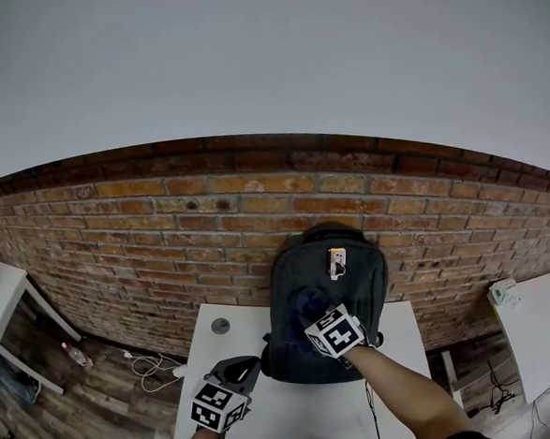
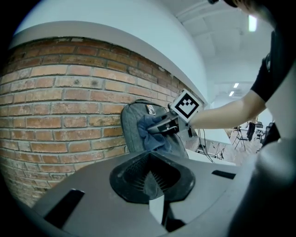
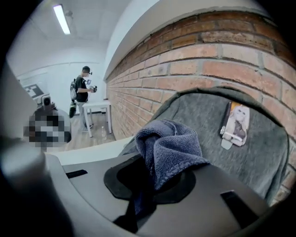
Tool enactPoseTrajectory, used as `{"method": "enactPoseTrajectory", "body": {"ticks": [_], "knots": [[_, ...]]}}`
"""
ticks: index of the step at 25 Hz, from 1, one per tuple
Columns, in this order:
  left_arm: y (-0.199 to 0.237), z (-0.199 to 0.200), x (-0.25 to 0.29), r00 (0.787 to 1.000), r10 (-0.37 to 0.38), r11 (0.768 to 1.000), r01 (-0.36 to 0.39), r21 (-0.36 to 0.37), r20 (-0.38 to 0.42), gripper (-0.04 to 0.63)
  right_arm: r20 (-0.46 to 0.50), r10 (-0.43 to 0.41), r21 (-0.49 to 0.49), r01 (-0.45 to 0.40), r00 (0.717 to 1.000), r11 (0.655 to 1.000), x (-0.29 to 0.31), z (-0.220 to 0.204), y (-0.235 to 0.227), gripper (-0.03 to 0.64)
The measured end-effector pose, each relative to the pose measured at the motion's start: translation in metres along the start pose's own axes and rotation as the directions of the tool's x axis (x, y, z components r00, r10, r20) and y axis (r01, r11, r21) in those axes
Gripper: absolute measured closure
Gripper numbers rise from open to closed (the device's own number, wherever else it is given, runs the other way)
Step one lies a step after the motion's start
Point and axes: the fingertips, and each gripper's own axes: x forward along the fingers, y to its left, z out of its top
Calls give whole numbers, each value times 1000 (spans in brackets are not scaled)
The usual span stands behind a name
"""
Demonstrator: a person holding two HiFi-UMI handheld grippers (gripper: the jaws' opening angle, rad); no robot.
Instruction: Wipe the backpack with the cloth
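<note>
holding the cloth [image 3: 169, 148] bunched in clenched jaws, our right gripper [image 1: 311, 312] is up against the backpack [image 1: 346, 284] front. the backpack stands upright on the worktop [image 1: 289, 417], long axis vertical. our left gripper [image 1: 238, 371], jaws together and empty, hangs off the backpack's lower-left corner.

White table [image 1: 280, 411], top seen from the head view. Grey backpack [image 1: 293, 290] stands upright on it at the 12 o'clock edge, back against the brick wall [image 1: 162, 225]. Small round grey disc [image 1: 221, 325] lies flat at about 10 o'clock, apart from the backpack, on its 9 o'clock side.
</note>
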Motion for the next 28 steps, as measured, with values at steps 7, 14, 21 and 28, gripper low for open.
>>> {"method": "enactPoseTrajectory", "body": {"ticks": [7, 14, 21, 28], "knots": [[3, -2, -1, 1000, 5, 1000, -5, -5, -4, 614, 53, -135, -1, 136, 989, 991, -3, 54, -64, 565], [8, -7, 1, 1000, 14, 1000, -14, -15, -16, 614, 159, -212, -95, 228, 964, 969, -13, 126, -83, 565], [11, -9, 3, 999, 21, 1000, -21, -19, -24, 614, 157, -215, -125, 236, 964, 964, -2, 142, -78, 565], [14, -14, 3, 999, 26, 999, -27, -26, -28, 614, 115, -162, -194, 182, 980, 964, 18, 142, -53, 565]]}}
